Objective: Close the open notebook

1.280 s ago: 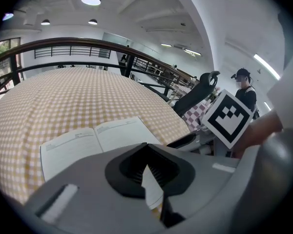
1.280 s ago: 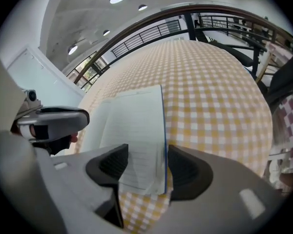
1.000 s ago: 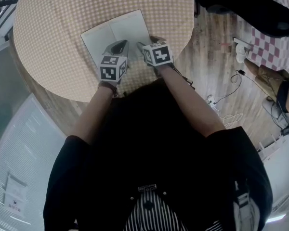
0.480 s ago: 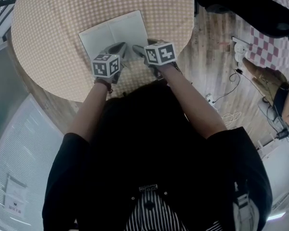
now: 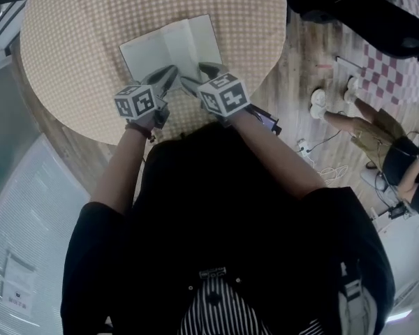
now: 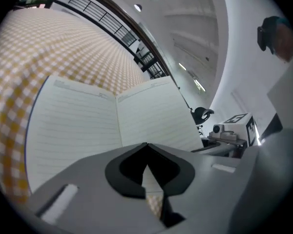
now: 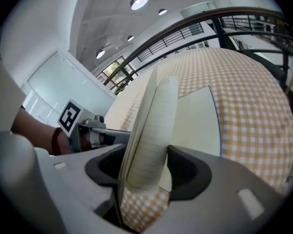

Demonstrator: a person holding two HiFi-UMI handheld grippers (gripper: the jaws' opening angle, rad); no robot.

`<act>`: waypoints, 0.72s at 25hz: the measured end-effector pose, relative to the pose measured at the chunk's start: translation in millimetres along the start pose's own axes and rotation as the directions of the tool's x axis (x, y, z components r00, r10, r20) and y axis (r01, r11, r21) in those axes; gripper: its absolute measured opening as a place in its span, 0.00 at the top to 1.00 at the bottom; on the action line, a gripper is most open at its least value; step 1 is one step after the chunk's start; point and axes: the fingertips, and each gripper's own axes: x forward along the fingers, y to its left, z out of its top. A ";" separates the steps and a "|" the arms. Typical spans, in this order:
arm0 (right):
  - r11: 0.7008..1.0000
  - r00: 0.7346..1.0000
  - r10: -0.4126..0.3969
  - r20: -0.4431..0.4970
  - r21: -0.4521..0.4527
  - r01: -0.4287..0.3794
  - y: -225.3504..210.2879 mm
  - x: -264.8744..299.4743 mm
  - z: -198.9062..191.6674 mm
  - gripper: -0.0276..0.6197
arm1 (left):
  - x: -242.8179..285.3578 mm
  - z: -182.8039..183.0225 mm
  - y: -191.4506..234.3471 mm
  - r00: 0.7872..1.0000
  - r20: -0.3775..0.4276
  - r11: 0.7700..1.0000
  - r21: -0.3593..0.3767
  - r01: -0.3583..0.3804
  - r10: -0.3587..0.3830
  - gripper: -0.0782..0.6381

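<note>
The open notebook [image 5: 160, 47] lies on a round table with an orange-checked cloth [image 5: 77, 26], its lined pages facing up. My right gripper [image 5: 197, 75] is at the notebook's near right edge, shut on a sheaf of the right-hand pages [image 7: 151, 126]. Those pages stand almost upright between the jaws of the right gripper [image 7: 146, 167]. My left gripper [image 5: 172, 71] rests at the near edge by the spine. In the left gripper view the left gripper [image 6: 146, 147] has its jaw tips touching over the flat pages [image 6: 83, 126].
The table's near rim [image 5: 91, 135] is just below both grippers. Wooden floor with cables [image 5: 328, 166] lies to the right. A seated person's legs and white shoes [image 5: 320, 103] are there, beside a pink-checked table [image 5: 398, 61]. A railing [image 6: 112, 21] stands beyond the table.
The right gripper has closed on the right-hand pages and raised them off the flat spread. The left gripper has drawn back and left a little, staying by the near edge.
</note>
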 end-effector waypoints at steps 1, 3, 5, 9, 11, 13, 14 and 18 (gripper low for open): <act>1.000 1.000 0.011 0.008 -0.019 -0.011 8.1 -2.3 1.8 0.56 | -8.9 3.3 1.7 1.000 0.015 1.000 -0.002 0.006 -0.006 0.88; 0.998 0.998 0.052 0.029 -0.041 -0.050 27.8 -5.4 7.0 0.56 | -24.4 10.6 5.9 0.999 0.042 1.000 0.004 0.019 -0.020 0.88; 0.992 0.993 0.106 0.049 -0.067 -0.103 52.1 -5.9 12.0 0.56 | -35.7 16.4 8.0 0.997 0.070 0.999 -0.008 0.045 -0.045 0.88; 0.980 0.987 0.157 0.023 -0.128 -0.153 96.5 9.0 5.3 0.56 | -54.1 21.5 9.1 0.990 0.107 0.995 -0.022 0.093 -0.090 0.88; 0.980 0.989 0.148 -0.005 -0.135 -0.147 108.9 19.7 -2.8 0.56 | -61.3 22.4 10.0 0.988 0.116 0.995 -0.018 0.102 -0.099 0.88; 0.982 0.991 0.134 -0.025 -0.128 -0.136 117.1 30.3 -10.4 0.56 | -66.8 21.9 11.4 0.986 0.124 0.993 -0.027 0.115 -0.111 0.88; 0.983 0.992 0.125 -0.031 -0.131 -0.128 119.8 35.9 -12.9 0.56 | -68.6 21.6 13.6 0.985 0.127 0.992 -0.031 0.120 -0.115 0.88; 0.984 0.993 0.109 -0.043 -0.137 -0.114 127.7 49.9 -14.3 0.56 | -75.9 19.9 27.4 0.985 0.140 0.993 -0.059 0.107 -0.097 0.88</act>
